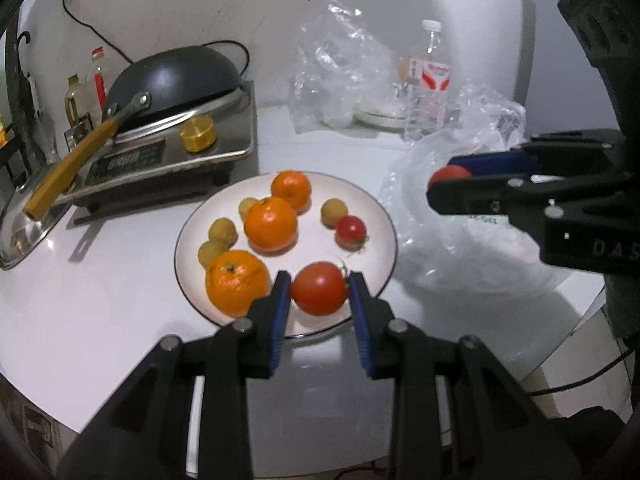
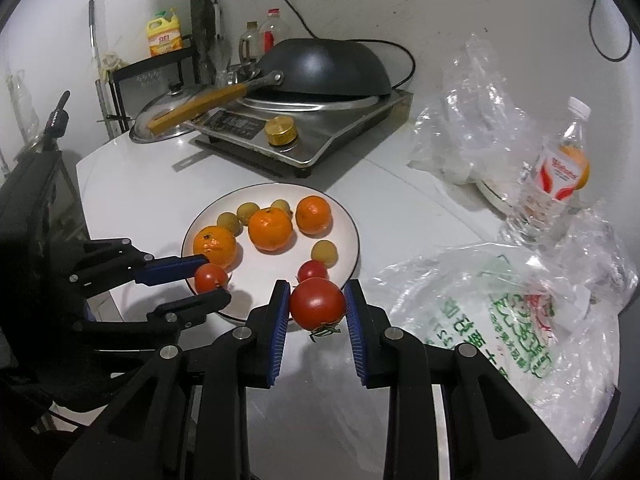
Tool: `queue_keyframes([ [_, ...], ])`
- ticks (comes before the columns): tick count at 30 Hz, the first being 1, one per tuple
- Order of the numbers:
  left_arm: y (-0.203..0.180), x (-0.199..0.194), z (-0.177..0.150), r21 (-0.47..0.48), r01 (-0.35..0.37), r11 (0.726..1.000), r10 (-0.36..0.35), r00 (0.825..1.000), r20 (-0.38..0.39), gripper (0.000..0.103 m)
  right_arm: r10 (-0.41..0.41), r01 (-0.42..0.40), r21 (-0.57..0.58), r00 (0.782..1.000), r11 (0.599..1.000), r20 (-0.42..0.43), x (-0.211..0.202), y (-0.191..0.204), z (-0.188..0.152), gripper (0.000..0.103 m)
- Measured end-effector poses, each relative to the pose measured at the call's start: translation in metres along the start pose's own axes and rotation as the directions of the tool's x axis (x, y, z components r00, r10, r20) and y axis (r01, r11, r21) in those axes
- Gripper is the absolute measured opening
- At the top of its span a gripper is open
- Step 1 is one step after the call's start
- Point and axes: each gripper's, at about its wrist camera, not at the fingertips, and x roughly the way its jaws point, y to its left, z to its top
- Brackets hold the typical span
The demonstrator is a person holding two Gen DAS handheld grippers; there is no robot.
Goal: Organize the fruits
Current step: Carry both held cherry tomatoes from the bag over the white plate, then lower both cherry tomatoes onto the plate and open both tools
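A white plate (image 1: 312,240) (image 2: 280,268) on the white counter carries three oranges (image 1: 271,224) (image 2: 270,229), several small yellow-green fruits (image 1: 334,212) and one small tomato (image 1: 351,232) (image 2: 313,270). My left gripper (image 1: 319,282) (image 2: 214,278) is shut on a red tomato (image 1: 319,289) (image 2: 210,278) over the plate's near edge, beside the nearest orange (image 1: 237,282). My right gripper (image 2: 317,290) (image 1: 444,178) is shut on a larger red tomato (image 2: 317,304) (image 1: 450,172), stem downward, just off the plate's near right rim.
A stove (image 2: 320,128) with an upturned black wok (image 2: 328,68) and a steel lid (image 2: 160,116) stands behind the plate. Crumpled plastic bags (image 2: 500,320) (image 1: 344,68) and a water bottle (image 2: 556,176) fill the right side. The counter edge runs close in front.
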Motion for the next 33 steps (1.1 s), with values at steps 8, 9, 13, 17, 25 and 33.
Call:
queue_keyframes([
  [8,0.003,0.012,-0.005,0.015,0.000,1.000,0.000,1.000,-0.021,0.030,0.006,-0.006,-0.001,1.000,1.000,-0.020,0.014,0.004,0.001,0.030],
  [9,0.004,0.012,-0.006,0.011,0.002,1.000,-0.002,1.000,-0.021,0.030,0.007,-0.007,-0.004,1.000,1.000,-0.024,0.015,0.005,0.001,0.030],
  [13,0.006,0.013,-0.007,0.007,0.011,1.000,-0.011,1.000,-0.021,0.030,0.012,-0.012,-0.005,0.999,1.000,-0.034,0.023,0.008,0.002,0.030],
  [17,0.009,0.011,-0.006,-0.006,0.029,1.000,-0.029,0.999,-0.021,0.031,0.019,-0.019,-0.003,0.999,1.000,-0.039,0.029,0.010,0.003,0.030],
  [25,0.012,0.007,-0.005,-0.028,0.065,0.998,-0.065,0.998,-0.010,0.031,0.042,-0.042,0.002,0.998,0.999,-0.054,0.046,0.013,0.006,0.030],
  [33,0.019,0.001,-0.005,-0.051,0.048,0.998,-0.048,0.999,0.001,0.032,0.090,-0.090,-0.005,0.992,0.996,-0.087,0.067,0.025,0.006,0.030],
])
